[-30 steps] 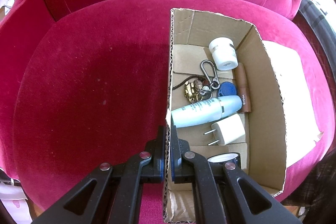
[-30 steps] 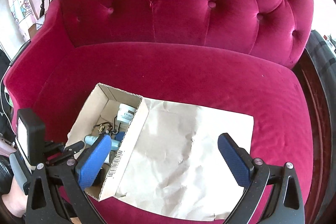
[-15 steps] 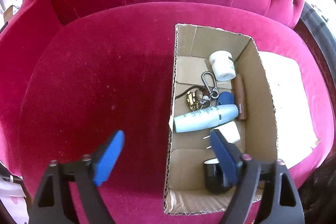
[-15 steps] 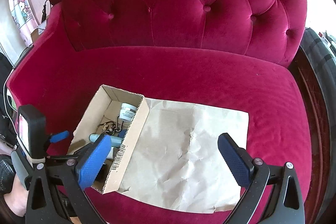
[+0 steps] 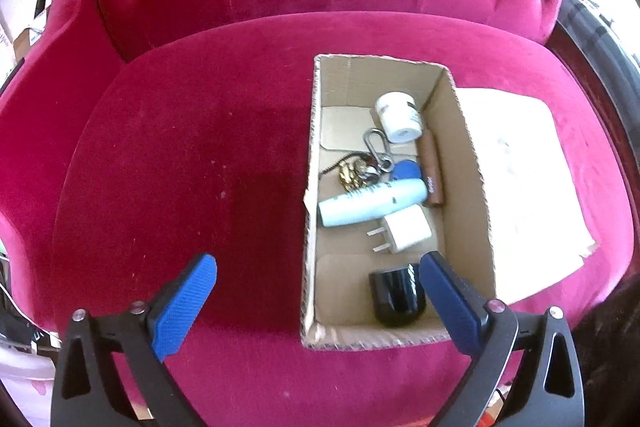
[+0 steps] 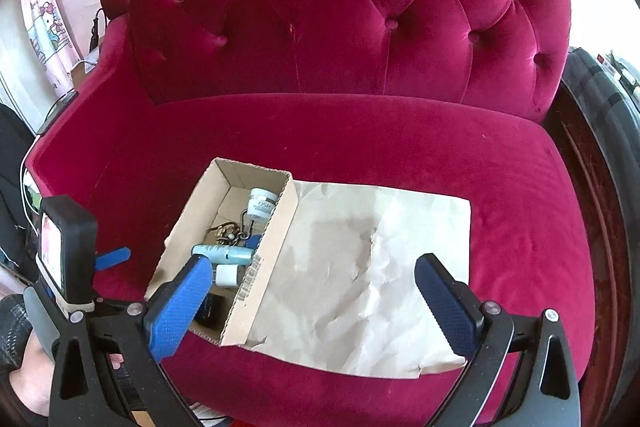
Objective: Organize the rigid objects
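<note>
Left gripper (image 5: 316, 275): blue-padded fingers spread wide, holding nothing — one pad over the sofa seat, the other over the near end of the box.
Right gripper (image 6: 310, 277): blue pads likewise wide apart and empty, hovering above the paper and the box's near corner.
Open brown cardboard box (image 5: 468, 163): sits on the seat, its right wall just beside the paper.
Inside the box: a black cylindrical cap (image 5: 396, 297) nearest the left gripper; then a white wall-plug charger (image 5: 406, 233); a pale blue tube-shaped bottle (image 5: 372, 205) lying across; a brown stick-shaped tube (image 5: 432, 171) along the right wall; a blue key fob (image 5: 408, 169) with a metal carabiner and brassy trinkets (image 5: 360, 173); a white round jar (image 5: 398, 117) at the far end.
Crumpled sheet of brown paper (image 6: 372, 267): flat on the seat — nothing on it.
Crimson tufted velvet sofa (image 6: 360, 39): carries everything.
</note>
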The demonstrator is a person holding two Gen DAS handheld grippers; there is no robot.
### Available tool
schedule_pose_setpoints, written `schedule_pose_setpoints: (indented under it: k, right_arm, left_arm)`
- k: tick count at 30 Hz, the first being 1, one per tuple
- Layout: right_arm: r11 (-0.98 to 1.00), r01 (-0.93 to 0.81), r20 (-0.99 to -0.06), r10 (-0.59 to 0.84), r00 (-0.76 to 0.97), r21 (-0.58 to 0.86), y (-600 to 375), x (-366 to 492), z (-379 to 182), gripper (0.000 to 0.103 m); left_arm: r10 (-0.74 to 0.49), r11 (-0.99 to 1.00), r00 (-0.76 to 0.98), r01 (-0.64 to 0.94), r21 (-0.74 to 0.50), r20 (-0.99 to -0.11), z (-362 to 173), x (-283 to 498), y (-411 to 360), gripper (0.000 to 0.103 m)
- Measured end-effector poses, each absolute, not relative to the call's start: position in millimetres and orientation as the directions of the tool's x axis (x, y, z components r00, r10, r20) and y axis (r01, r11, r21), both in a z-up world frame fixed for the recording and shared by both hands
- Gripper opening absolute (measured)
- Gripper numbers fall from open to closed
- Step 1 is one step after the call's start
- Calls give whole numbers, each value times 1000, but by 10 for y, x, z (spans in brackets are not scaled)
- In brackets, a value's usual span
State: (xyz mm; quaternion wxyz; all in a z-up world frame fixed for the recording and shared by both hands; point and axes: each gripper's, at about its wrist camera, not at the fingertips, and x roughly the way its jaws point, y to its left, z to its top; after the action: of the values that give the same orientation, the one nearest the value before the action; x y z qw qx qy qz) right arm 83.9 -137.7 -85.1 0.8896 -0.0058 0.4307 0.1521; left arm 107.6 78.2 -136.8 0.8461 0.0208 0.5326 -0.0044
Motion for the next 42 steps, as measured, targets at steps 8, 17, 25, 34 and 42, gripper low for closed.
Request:
schedule_pose_setpoints:
  k: [8, 17, 25, 34, 42]
  right_arm:
    - [962, -239, -765, 252, 593, 132, -1454, 651, -762, 103]
    - [965, -223, -759, 250, 601, 141, -1565, 413, -618, 103]
    - [968, -210, -762, 238, 603, 136, -1626, 169, -565, 103]
    - [968, -220, -764, 235, 601, 125, -1617, 1, -532, 103]
    - [965, -228, -760, 243, 602, 128, -1588, -49, -514, 103]
  left_arm:
    - [-3, 996, 474, 80, 40, -881, -965, 829, 648, 103]
    - [7, 994, 518, 90, 63, -856, -713, 518, 399, 103]
    - [15, 991, 536, 102, 83, -844, -627, 295, 173, 103]
    - [12, 995, 570, 78, 68, -821, -456, 167, 135, 103]
    - [-3, 997, 582, 62, 41, -814, -313, 118, 126, 103]
